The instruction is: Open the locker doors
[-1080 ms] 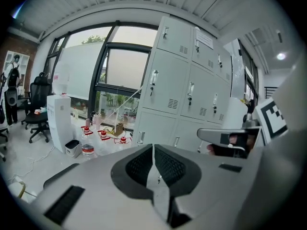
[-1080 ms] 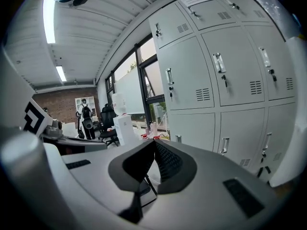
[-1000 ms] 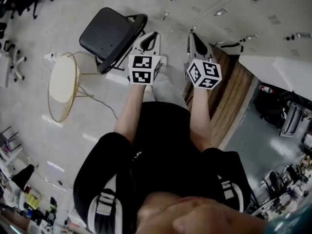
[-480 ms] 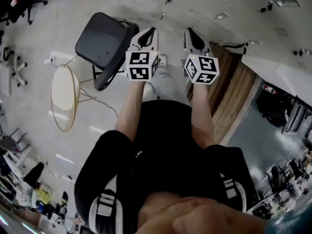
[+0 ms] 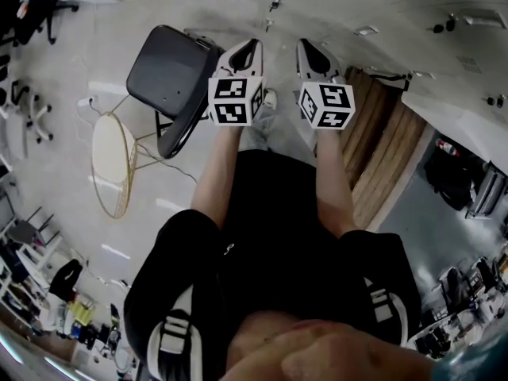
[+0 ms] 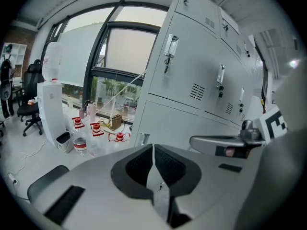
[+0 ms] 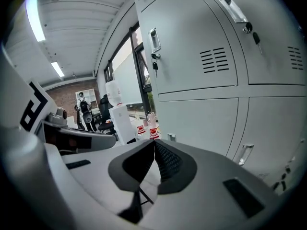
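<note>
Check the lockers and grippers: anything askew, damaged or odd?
Nothing stands out. The locker doors in view sit closed and flush, with keys hanging in their locks. The left gripper and right gripper are both shut, empty and clear of the doors. Only clutter: wooden boards lying flat nearby.

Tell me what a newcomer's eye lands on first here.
The left tool and right tool are held out side by side in the middle of the head view, both shut and empty. Grey lockers with closed doors fill both gripper views. A black chair and round table stand at the head view's left.
</note>
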